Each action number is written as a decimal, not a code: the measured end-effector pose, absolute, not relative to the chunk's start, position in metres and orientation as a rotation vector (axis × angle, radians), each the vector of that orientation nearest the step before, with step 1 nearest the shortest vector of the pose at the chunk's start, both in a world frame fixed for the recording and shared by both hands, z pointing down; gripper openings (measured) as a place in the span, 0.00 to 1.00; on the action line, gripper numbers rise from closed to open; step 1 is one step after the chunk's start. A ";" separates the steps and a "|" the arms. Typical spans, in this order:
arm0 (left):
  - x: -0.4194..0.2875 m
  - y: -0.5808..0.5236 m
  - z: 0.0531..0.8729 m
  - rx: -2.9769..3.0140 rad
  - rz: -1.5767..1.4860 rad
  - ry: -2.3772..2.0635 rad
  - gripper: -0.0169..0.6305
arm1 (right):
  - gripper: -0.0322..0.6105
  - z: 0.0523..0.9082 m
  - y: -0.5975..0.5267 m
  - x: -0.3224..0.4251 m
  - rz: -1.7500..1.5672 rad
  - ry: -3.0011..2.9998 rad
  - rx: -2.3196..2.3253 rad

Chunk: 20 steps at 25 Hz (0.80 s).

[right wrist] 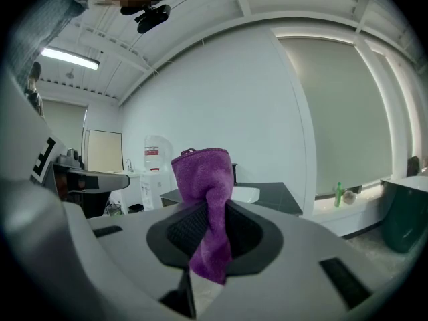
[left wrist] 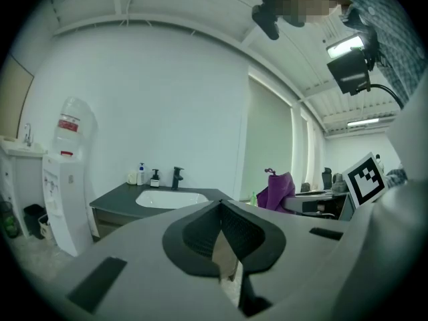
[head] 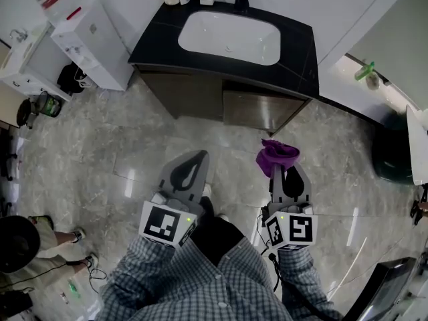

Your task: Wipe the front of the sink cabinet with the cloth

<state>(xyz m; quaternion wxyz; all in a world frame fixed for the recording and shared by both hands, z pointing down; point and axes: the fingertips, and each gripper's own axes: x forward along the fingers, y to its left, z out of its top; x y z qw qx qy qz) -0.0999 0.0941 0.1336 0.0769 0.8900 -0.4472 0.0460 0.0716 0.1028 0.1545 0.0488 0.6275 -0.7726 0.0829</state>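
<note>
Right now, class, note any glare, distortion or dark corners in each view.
Head view: light streaks glare on the floor. Left gripper view: fisheye bends the ceiling, corners black. Right gripper view: same bending; cloth looks sharp.

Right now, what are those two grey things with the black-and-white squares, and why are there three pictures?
They are grippers, like big tongs; a person holds one in each hand. The head view comes from a camera on the person's head, looking down. Each gripper view comes from a camera riding on that gripper. The right gripper pinches a purple cloth. The left gripper is closed on nothing. Ahead stands the sink cabinet with a white basin on top. The cloth is not touching it.
</note>
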 end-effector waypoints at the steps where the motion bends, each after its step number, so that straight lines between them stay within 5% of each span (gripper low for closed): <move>1: -0.096 0.106 0.134 2.678 0.149 -1.348 0.04 | 0.16 0.157 0.114 0.074 0.258 -2.357 1.908; 20: -0.087 0.214 0.124 2.706 0.180 -1.267 0.04 | 0.16 0.151 0.219 0.061 0.357 -2.403 1.926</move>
